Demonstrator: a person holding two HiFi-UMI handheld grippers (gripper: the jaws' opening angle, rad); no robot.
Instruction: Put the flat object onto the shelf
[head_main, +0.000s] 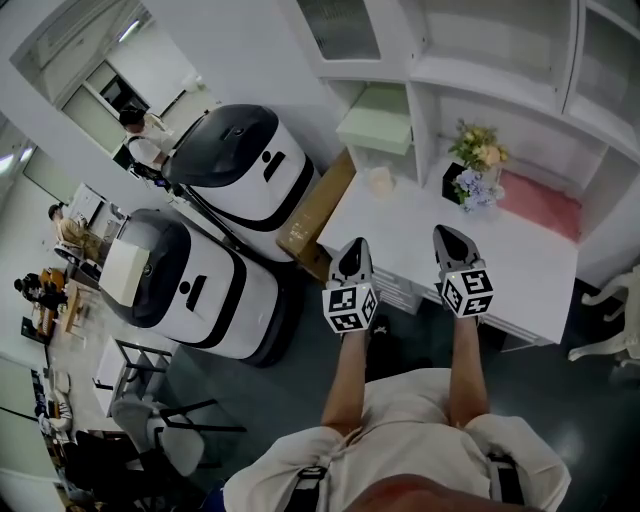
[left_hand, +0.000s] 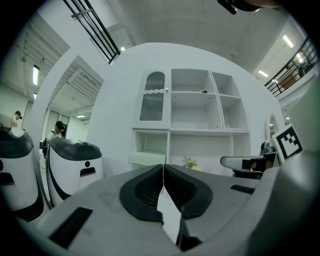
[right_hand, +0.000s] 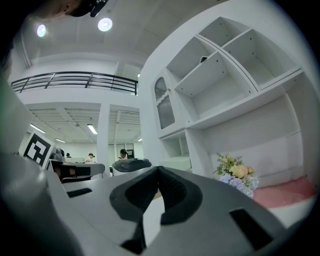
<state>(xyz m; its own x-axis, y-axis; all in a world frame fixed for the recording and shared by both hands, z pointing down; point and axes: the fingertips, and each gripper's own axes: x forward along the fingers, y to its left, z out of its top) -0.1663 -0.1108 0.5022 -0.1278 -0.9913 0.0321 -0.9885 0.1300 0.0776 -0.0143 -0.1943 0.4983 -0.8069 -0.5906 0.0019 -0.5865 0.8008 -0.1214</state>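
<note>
A white shelf unit (head_main: 470, 60) rises behind a white desk (head_main: 400, 235). A pale green flat slab (head_main: 378, 120) lies on a low ledge at the unit's left and also shows in the left gripper view (left_hand: 146, 159). A pink flat mat (head_main: 540, 205) lies at the desk's back right. My left gripper (head_main: 356, 243) and right gripper (head_main: 446, 232) hover side by side over the desk's near edge. Both are shut, with nothing between the jaws. The jaws of the left gripper (left_hand: 163, 167) and the right gripper (right_hand: 158, 170) point at the shelves.
A flower bunch (head_main: 472, 175) in a dark pot stands mid-desk, with a small cream object (head_main: 380, 182) to its left. A cardboard box (head_main: 315, 210) leans by the desk's left end. Two white and black machines (head_main: 235, 160) stand at the left. People sit far left.
</note>
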